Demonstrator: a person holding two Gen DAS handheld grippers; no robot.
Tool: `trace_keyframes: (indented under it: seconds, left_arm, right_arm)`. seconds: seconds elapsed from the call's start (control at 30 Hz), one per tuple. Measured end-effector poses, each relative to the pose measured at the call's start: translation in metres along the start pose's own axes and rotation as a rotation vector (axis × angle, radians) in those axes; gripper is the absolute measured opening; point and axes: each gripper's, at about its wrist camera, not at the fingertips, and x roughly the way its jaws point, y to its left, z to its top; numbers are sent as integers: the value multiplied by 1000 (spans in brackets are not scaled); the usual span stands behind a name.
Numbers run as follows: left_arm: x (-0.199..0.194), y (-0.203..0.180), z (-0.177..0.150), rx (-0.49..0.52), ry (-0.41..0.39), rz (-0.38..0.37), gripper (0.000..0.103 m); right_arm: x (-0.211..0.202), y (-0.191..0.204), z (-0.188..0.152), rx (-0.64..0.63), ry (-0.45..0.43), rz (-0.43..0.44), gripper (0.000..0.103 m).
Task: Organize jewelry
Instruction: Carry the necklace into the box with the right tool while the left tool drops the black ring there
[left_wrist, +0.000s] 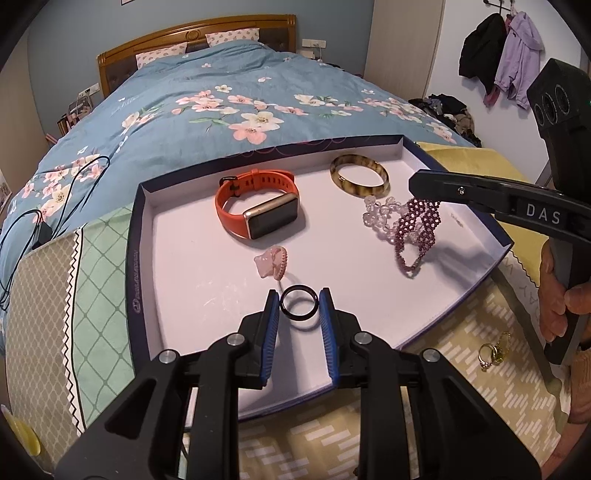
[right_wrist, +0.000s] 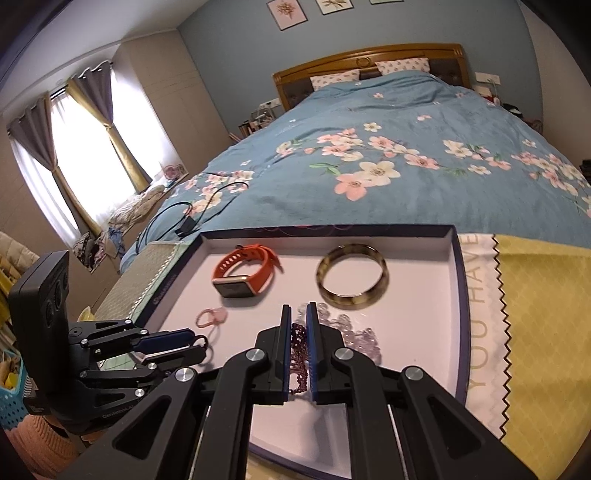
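Two claws worked over a shallow box lid (left_wrist: 137, 236) with a white inside, which lay on patterned cloths at the foot of a bed (left_wrist: 192, 85). The left claw (left_wrist: 298, 306) pinched a thin black ring (left_wrist: 298, 303) between its blue pads, holding it just above the near part of the lid. The right claw (right_wrist: 298, 332), its pads nearly pressed together, gripped a purple beaded bracelet (left_wrist: 417, 229); most of the bracelet hung down from the claw towards the lid's right side. A hand (left_wrist: 554, 295) gripped the right claw's handle at the right edge of the left wrist view.

Beneath and beside the purple bracelet lay a clear bead bracelet (left_wrist: 380, 214). Past it, near the lid's far right corner, lay a mottled brown bangle (left_wrist: 359, 175). An orange smartwatch (left_wrist: 256, 206) rested in the far middle of the lid, and a small pink ring (left_wrist: 271, 263) sat between the watch and the left claw. Outside the lid, on the yellow cloth to the right, lay some gold rings (left_wrist: 494, 350). A blue floral duvet covered the bed.
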Motion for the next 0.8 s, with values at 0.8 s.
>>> trace_keyframes:
  seconds: [0.8]
  left_arm:
    - [-42,-5,1,-3,-133,37,38]
  right_arm:
    - [-47,13,-14,-49,-43,-10,32]
